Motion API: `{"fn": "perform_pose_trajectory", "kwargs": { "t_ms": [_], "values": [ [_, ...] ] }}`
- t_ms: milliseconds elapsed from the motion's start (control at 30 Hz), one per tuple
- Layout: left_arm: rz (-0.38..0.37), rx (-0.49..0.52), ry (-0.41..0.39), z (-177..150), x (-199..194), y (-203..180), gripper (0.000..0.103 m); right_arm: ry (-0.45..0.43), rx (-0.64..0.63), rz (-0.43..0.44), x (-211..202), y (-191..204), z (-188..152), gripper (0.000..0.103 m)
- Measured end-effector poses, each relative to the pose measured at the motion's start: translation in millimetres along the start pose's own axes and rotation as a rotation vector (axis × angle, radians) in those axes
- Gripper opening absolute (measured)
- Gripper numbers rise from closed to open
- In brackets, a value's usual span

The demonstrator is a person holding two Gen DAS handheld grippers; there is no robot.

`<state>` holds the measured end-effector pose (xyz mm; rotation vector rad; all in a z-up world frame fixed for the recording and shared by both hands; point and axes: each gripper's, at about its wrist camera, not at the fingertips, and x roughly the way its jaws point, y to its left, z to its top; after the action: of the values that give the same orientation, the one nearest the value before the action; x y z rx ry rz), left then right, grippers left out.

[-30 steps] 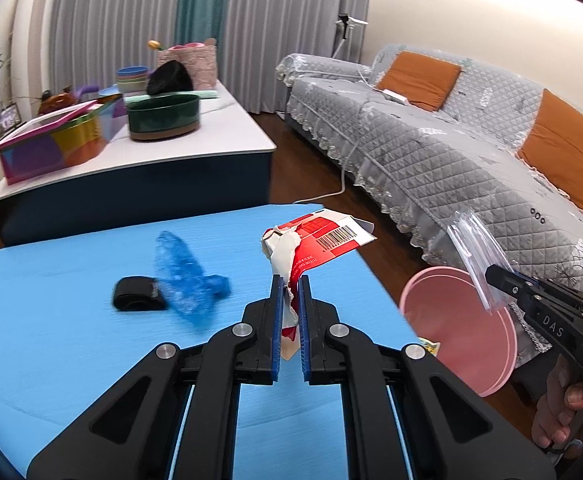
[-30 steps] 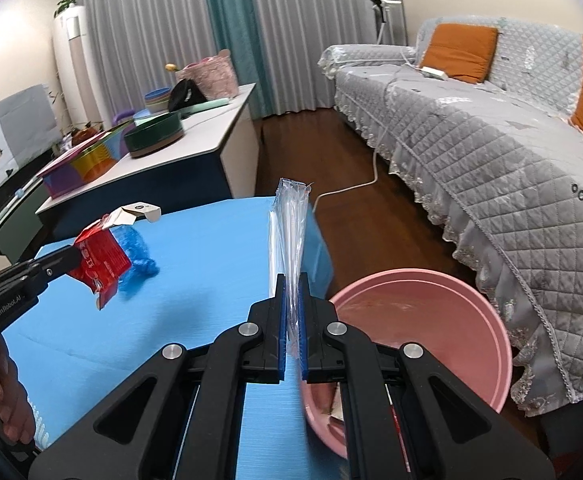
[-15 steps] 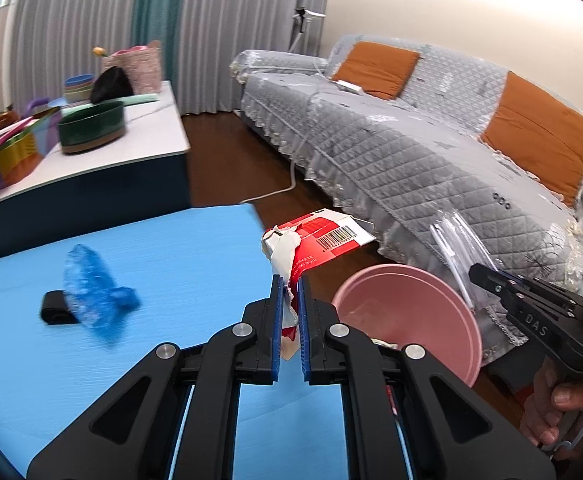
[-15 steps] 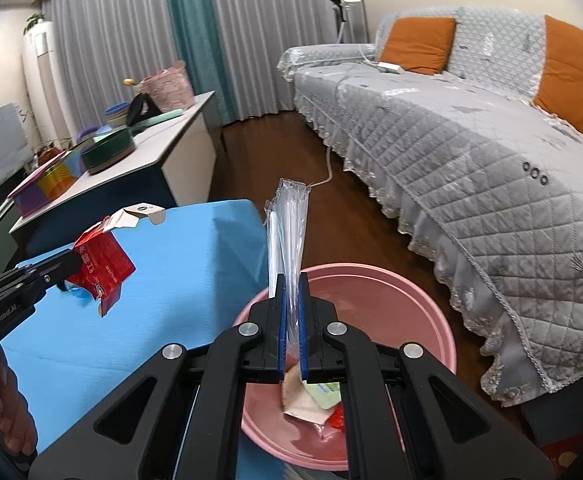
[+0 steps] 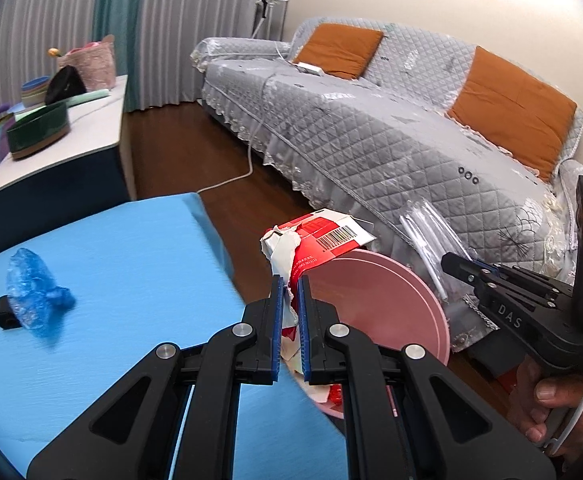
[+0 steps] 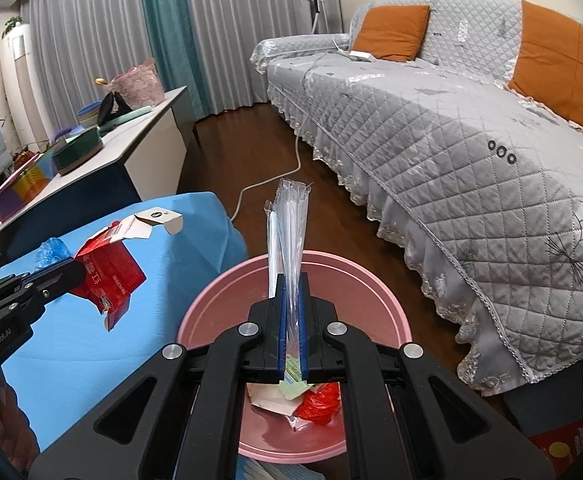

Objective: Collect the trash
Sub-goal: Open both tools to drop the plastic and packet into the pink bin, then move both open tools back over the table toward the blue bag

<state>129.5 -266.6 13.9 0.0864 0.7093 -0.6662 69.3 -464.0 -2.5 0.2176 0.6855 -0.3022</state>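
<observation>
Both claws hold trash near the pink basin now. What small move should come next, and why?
Probably open the right claw to drop the clear plastic wrapper. It is pinched upright directly above the pink basin, which already holds scraps. The left claw, shut on the torn red carton, sits only at the basin's edge by the blue table, so it should shift further over first.

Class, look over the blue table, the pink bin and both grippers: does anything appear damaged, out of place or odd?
The red carton in the left gripper is torn open, its white inner card ragged. On the blue table, a crumpled blue plastic piece lies against a small black object, not yet in the pink bin.
</observation>
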Motion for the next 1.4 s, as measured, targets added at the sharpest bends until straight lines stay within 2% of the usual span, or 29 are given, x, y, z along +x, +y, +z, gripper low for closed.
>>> {"fn": "perform_pose_trajectory", "kwargs": {
  "t_ms": [367, 433, 467, 533, 567, 600, 767, 1067, 1400],
  "values": [
    [-0.072, 0.020, 0.014, 3.7, 9.2, -22.8, 0.007, 0.007, 0.012, -0.008, -3.1, -13.7, -1.0, 0.005],
    [-0.088, 0.017, 0.026, 3.9, 10.7, -25.0, 0.010, 0.015, 0.018, -0.010, -2.6, -14.8, -0.9, 0.010],
    [-0.096, 0.010, 0.035, 4.0, 12.3, -25.4, 0.018, 0.025, 0.020, -0.013, -1.1, -15.8, -1.5, 0.012],
    [-0.110, -0.011, 0.041, 4.4, 12.6, -23.0, 0.037, 0.035, 0.035, -0.032, 0.2, -19.3, -2.4, 0.023],
    [-0.109, -0.018, 0.041, 4.5, 12.3, -21.9, 0.037, 0.038, 0.046, -0.035, 0.6, -21.5, -2.6, 0.034],
    [-0.108, -0.022, 0.042, 4.8, 11.9, -21.1, 0.037, 0.039, 0.062, -0.038, 0.8, -24.3, -2.5, 0.040],
    [-0.091, -0.036, 0.026, 4.6, 1.9, -10.8, 0.037, 0.027, 0.095, -0.041, -0.3, -24.0, 1.0, 0.041],
    [-0.012, -0.089, -0.018, 4.7, -26.2, 33.5, 0.037, -0.013, 0.057, 0.014, 0.4, 21.1, 11.8, 0.041],
    [0.094, -0.186, -0.071, -0.9, -65.1, 105.4, 0.037, -0.030, -0.021, 0.106, 11.6, 103.6, 16.3, 0.041]
  ]
}}
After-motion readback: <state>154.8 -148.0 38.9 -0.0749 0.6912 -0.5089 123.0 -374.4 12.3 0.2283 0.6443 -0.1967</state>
